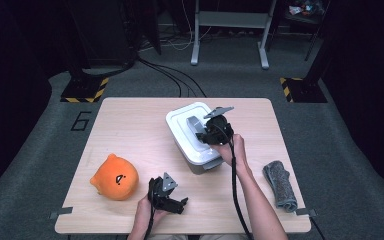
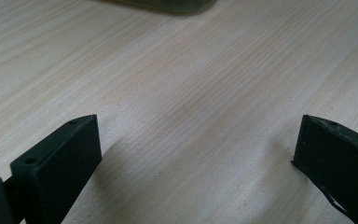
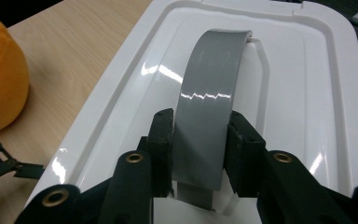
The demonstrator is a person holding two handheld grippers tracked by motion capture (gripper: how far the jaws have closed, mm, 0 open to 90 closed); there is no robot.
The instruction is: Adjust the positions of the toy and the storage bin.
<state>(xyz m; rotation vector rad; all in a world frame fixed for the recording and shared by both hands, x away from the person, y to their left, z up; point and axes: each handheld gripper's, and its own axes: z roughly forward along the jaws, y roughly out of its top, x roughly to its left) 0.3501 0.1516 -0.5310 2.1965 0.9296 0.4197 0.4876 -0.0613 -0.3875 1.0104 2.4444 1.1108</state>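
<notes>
Both right tongs apparently pinch the grey handle's side edges.

You have a white box with a glossy grey handle in front of you. Your grippers' jaws are black. The plush is orange with a small black face mark. The cloth is mottled grey. The surface is pale wood with fine grain lines.
</notes>
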